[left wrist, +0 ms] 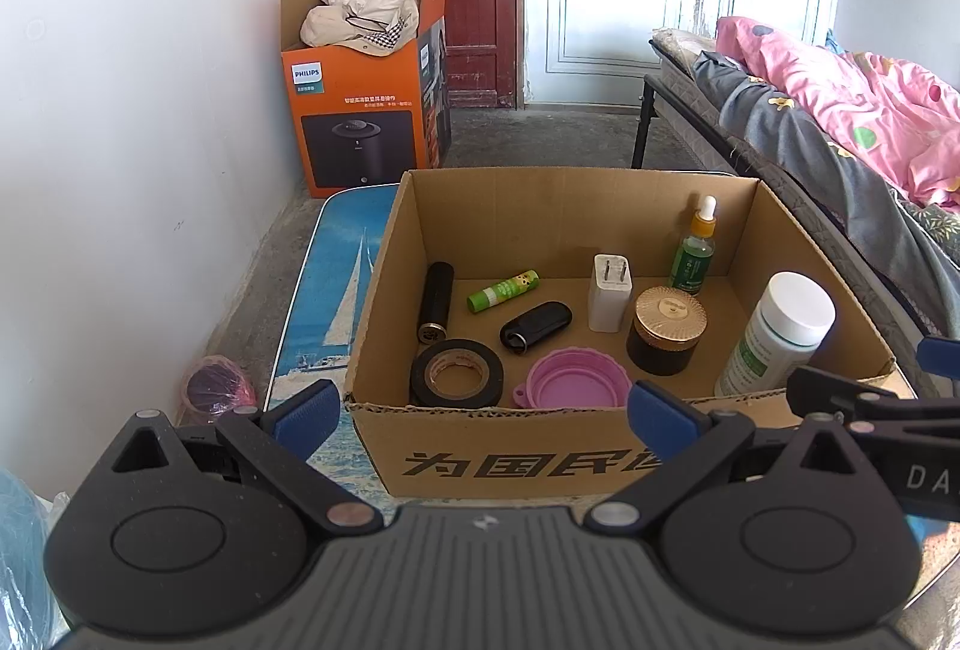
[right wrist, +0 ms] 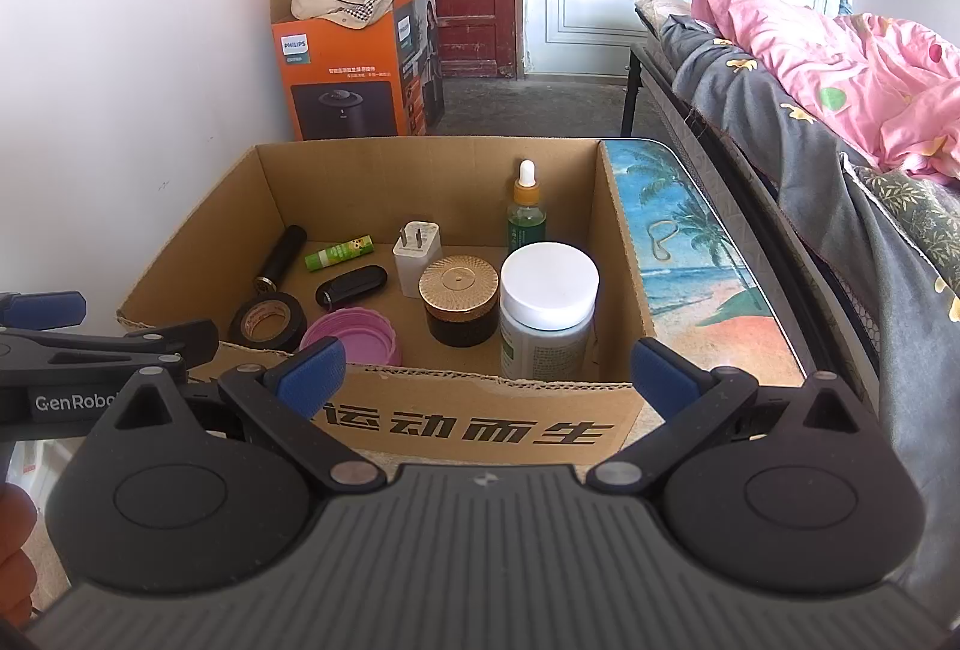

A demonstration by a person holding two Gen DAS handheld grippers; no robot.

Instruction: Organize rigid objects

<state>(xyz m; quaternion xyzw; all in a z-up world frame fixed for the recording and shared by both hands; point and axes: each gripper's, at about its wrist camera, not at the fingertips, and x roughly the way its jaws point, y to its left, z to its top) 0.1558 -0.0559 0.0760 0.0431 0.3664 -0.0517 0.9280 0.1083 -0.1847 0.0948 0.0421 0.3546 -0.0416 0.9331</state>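
Open brown cardboard box [left wrist: 540, 446] on beach-print bench [right wrist: 708, 278], all rigid items inside: white-capped plastic bottle [right wrist: 549, 314], gold-lidded dark jar [right wrist: 461, 299], black tape roll [left wrist: 456, 373], pink collapsible cup [left wrist: 573, 380]. Left tool [left wrist: 480, 410] and right tool [right wrist: 483, 371] both spread apart, empty, before box. Sorting looks near done; next likely pull back or regroup items.

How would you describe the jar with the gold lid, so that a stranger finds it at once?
Look into the open cardboard box on the table. Near its front stands a short dark jar, between the pink cup and the tall white-capped bottle. Only it has a ribbed gold lid.
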